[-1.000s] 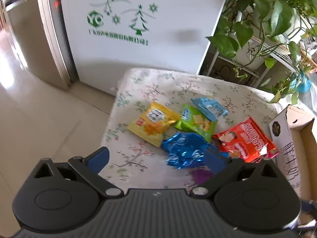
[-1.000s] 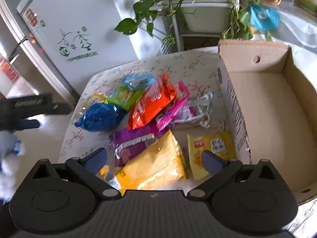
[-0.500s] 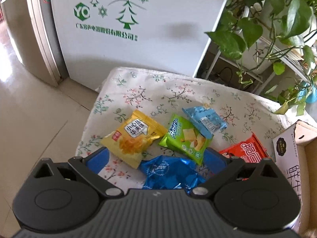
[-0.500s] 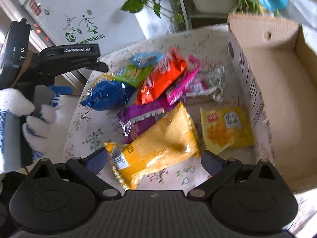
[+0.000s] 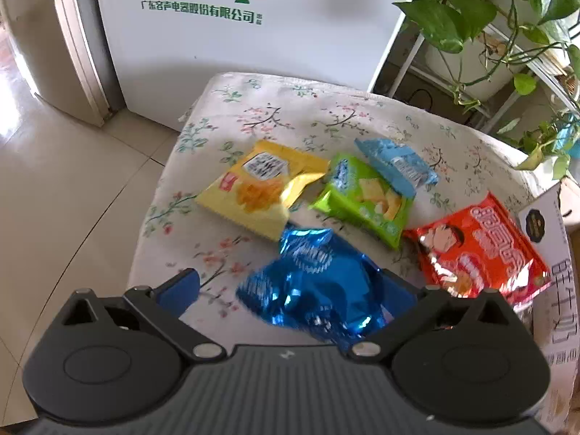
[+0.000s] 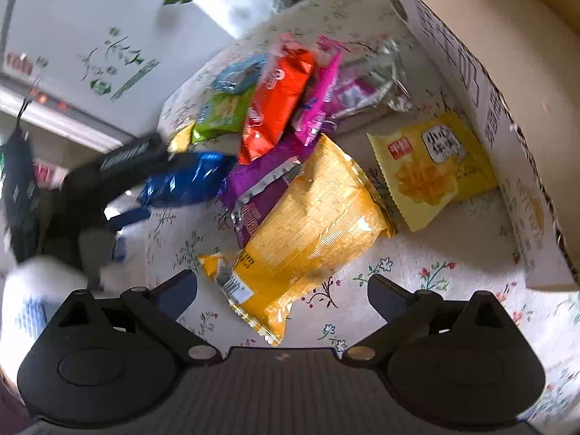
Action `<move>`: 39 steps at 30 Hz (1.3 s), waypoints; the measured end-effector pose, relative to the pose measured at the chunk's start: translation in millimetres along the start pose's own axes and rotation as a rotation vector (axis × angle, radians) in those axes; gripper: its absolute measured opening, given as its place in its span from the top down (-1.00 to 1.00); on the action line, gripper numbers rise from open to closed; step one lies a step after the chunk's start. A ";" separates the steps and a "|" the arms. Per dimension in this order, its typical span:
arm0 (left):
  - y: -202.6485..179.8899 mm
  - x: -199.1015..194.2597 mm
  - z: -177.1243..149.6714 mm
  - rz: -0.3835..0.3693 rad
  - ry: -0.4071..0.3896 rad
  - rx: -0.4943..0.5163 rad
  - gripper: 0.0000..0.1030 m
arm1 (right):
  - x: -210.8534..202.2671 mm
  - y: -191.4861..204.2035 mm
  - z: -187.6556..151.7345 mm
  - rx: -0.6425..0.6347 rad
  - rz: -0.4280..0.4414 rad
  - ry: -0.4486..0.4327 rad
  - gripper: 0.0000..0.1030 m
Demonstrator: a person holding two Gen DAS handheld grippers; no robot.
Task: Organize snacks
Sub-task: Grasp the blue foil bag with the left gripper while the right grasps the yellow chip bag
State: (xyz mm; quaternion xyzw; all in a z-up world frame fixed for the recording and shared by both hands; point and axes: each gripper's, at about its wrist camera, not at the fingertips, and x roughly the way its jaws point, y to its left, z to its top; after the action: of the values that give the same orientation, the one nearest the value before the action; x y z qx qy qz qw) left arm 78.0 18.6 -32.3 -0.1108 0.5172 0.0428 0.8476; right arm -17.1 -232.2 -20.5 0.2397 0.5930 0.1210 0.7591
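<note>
The left tongs (image 5: 290, 290) are spread wide, both blue-padded fingers (image 5: 179, 290) apart and tilted downward. The right tongs (image 6: 282, 291) are likewise spread wide and angled down. A white-gloved hand (image 6: 40, 282) grips the left handle

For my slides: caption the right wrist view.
Open right gripper over large yellow snack bag, beside empty cardboard box.

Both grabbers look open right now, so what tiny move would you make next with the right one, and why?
Probably ease the right gripper forward and close on the big yellow bag. Its jaws are open, that bag's near end lies between them, and the cardboard box beside it looks empty.
</note>
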 end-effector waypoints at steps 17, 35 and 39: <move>-16.6 -13.9 -4.8 -0.029 -0.104 0.236 -0.97 | 21.7 -1.1 15.6 0.169 -0.042 -0.039 -0.83; -10.5 32.3 -6.4 0.111 0.022 0.063 -0.99 | 15.2 -7.4 8.7 0.141 -0.046 -0.045 -0.36; -9.8 33.1 -7.2 0.106 0.026 0.069 -0.99 | 13.3 -3.9 7.1 0.127 -0.038 -0.043 -0.35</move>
State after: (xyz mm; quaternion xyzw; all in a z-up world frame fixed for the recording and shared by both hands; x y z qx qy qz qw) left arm 88.9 6.0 -63.4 -0.0545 0.5344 0.0685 0.8407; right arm -7.2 -230.8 -32.4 0.2787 0.5875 0.0633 0.7571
